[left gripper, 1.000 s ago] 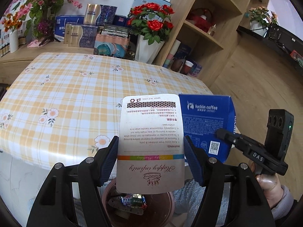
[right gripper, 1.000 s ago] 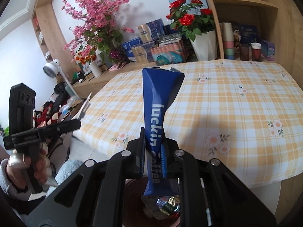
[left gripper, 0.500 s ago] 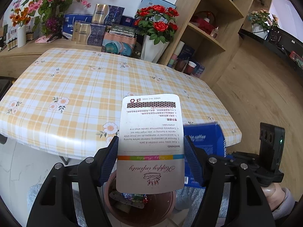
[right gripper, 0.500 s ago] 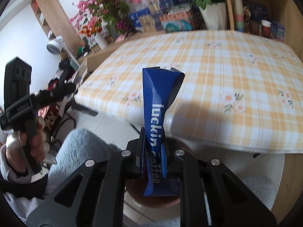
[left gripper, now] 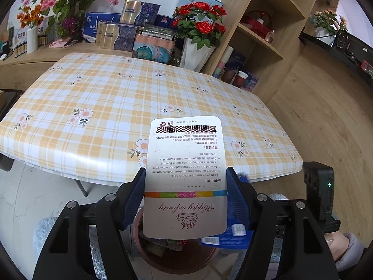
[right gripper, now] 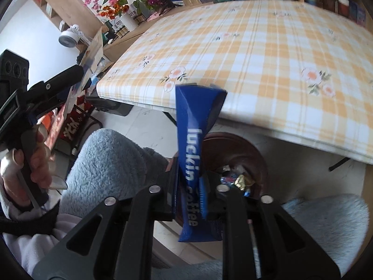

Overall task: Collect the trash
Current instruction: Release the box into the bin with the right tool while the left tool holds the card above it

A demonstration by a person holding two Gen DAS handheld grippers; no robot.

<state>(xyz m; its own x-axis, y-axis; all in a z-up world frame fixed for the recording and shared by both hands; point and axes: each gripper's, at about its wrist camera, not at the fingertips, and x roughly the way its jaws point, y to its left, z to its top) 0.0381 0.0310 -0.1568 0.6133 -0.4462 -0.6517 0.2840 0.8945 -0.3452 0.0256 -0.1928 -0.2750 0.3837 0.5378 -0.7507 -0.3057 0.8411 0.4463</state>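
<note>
My left gripper (left gripper: 185, 193) is shut on a white printed card (left gripper: 186, 175) and holds it upright above a round brown bin (left gripper: 177, 259) on the floor. My right gripper (right gripper: 191, 193) is shut on a blue luckin coffee bag (right gripper: 194, 144), held upright over the same bin (right gripper: 240, 149). The bag also shows low in the left wrist view (left gripper: 230, 235), at the bin's right rim. Crumpled wrappers (right gripper: 235, 177) lie inside the bin. The left gripper with its card shows at the left of the right wrist view (right gripper: 77, 74).
A table with a yellow plaid cloth (left gripper: 116, 107) stands just beyond the bin. A white vase of red roses (left gripper: 198, 35), boxes and wooden shelves (left gripper: 263, 30) stand behind it. My knees in blue fleece (right gripper: 109, 156) flank the bin.
Both grippers have come down from table height toward the bin. The blue bag has dropped from beside the card to the bin's rim.
</note>
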